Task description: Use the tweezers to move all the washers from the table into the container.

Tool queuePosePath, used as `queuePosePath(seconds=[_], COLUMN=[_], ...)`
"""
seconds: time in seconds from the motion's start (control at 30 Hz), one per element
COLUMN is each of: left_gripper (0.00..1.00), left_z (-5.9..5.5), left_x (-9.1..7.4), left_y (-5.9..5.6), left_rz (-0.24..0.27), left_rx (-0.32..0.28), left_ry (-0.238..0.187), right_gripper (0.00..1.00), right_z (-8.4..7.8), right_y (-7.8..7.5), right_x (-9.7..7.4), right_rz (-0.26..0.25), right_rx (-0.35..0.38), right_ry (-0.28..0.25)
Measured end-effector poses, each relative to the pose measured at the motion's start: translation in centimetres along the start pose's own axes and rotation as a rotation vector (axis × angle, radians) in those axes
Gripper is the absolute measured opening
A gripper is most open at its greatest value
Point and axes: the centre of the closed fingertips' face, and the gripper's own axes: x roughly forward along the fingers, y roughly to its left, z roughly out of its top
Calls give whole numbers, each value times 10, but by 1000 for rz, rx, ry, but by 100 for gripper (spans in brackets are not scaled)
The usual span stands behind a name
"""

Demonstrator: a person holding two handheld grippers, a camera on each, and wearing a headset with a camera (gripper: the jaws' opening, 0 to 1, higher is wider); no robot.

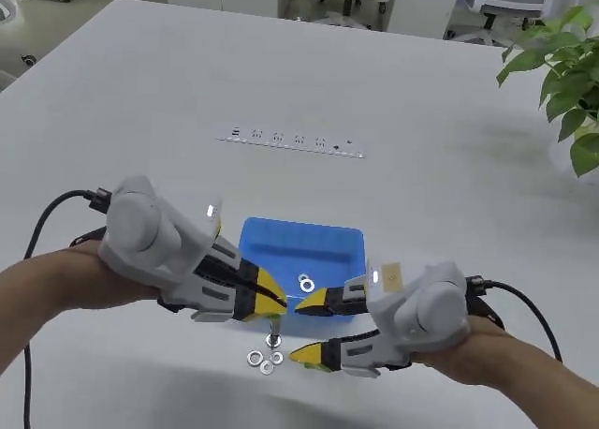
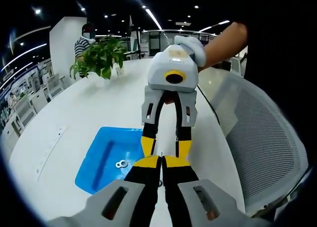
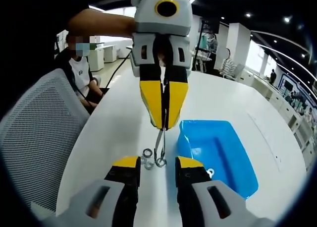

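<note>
My left gripper (image 1: 279,303) is shut on thin metal tweezers (image 1: 274,336), which point down at the table just in front of the blue container (image 1: 332,242). In the right gripper view the tweezers (image 3: 159,143) hang from the left gripper's yellow jaws, their tips at a washer (image 3: 160,162). Two more washers (image 3: 147,152) lie beside it. These washers (image 1: 266,361) form a small cluster on the table. One washer (image 1: 306,283) lies inside the container. My right gripper (image 1: 299,331) is open, its jaws on either side of the tweezers. The left gripper (image 2: 161,162) faces the right gripper across the container (image 2: 101,155).
A white power strip (image 1: 292,140) lies on the table beyond the container. A potted plant (image 1: 566,82) stands at the far right edge. Cables trail from both grippers. A mesh office chair (image 3: 34,142) stands beside the table, and people sit in the background.
</note>
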Motion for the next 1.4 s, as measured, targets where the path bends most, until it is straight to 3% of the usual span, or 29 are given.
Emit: queuePosePath(seconds=[0.67,0.9,1.4], left_gripper=[5,5,5], left_z=[0,1,-5], left_x=[0,1,1], left_y=[3,1,9], left_rz=[-12,-14,2], left_rx=[5,1,-3], left_ry=[12,12,19], right_gripper=[10,9,7], right_z=[7,6,6], right_y=[-2,-1,-3], right_x=[21,21,22], right_rz=[42,41,35], right_rx=[13,14,63], right_ry=[0,-2,-1])
